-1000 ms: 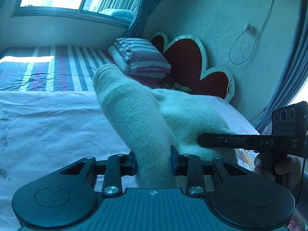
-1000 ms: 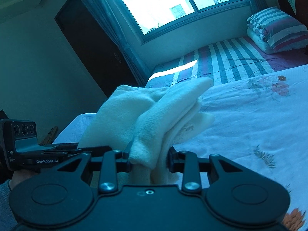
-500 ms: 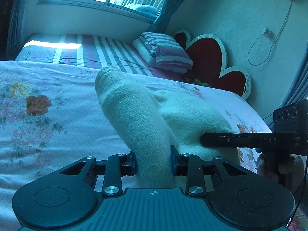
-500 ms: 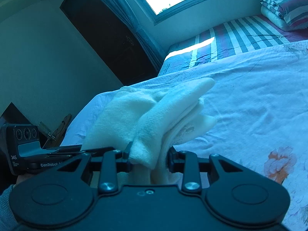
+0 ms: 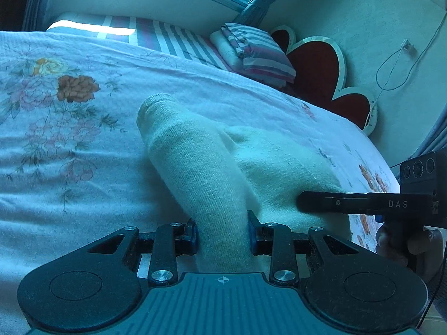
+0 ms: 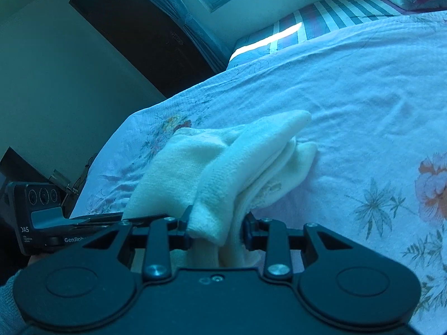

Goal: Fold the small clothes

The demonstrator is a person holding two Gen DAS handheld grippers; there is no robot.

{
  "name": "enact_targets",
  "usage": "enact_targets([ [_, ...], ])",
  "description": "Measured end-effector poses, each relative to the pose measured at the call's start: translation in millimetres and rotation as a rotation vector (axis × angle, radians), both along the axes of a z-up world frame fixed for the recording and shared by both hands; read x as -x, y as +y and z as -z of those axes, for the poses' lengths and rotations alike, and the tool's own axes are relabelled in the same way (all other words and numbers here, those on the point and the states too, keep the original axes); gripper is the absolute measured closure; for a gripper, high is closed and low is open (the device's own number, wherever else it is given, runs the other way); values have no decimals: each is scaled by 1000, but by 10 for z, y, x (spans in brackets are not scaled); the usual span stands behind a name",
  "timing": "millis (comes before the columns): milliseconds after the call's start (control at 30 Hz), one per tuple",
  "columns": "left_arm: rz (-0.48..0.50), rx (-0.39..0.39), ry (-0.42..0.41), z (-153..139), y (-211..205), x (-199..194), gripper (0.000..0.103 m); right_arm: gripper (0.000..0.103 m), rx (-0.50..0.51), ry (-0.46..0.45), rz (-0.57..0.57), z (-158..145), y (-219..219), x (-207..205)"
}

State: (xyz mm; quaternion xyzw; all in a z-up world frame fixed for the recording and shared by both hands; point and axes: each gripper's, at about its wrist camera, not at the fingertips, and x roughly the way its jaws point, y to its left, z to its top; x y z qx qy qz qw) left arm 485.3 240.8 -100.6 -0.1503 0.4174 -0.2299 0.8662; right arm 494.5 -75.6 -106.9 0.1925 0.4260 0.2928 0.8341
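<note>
A small cream knitted garment (image 5: 195,167) hangs between my two grippers just above the flowered bedsheet (image 5: 69,139). My left gripper (image 5: 222,233) is shut on one bunched end of it, which sticks forward like a tube. My right gripper (image 6: 218,230) is shut on the other bunched end (image 6: 237,167), with layers of the cloth fanning out ahead. In the left wrist view the right gripper (image 5: 363,202) reaches in from the right, held by a hand (image 5: 405,243). The left gripper's body (image 6: 42,217) shows at the left of the right wrist view.
The bed carries a pale sheet with flowers (image 6: 363,97). Beyond it lie a striped cover (image 5: 173,42) and a stack of striped pillows (image 5: 251,53). A red heart-shaped headboard (image 5: 321,67) stands at the wall. A dark door (image 6: 134,28) and a window are on the far side.
Both grippers have come down and forward over the bed with the garment still gripped. The flowered sheet now fills much more of both views; the window has slid out at the top.
</note>
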Motion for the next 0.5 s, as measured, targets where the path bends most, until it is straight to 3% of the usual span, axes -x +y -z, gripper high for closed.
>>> enact_targets([
  [233, -28, 77, 54, 216, 109, -8, 69, 69, -28, 92, 39, 185, -65, -5],
  [333, -26, 77, 57, 226, 139, 33, 61, 62, -45, 118, 43, 251, -127, 11],
  [433, -9, 66, 53, 179, 212, 208, 60, 50, -54, 115, 49, 199, -277, 103],
  [500, -7, 106, 69, 205, 291, 383, 60, 49, -85, 132, 41, 186, -399, 225],
])
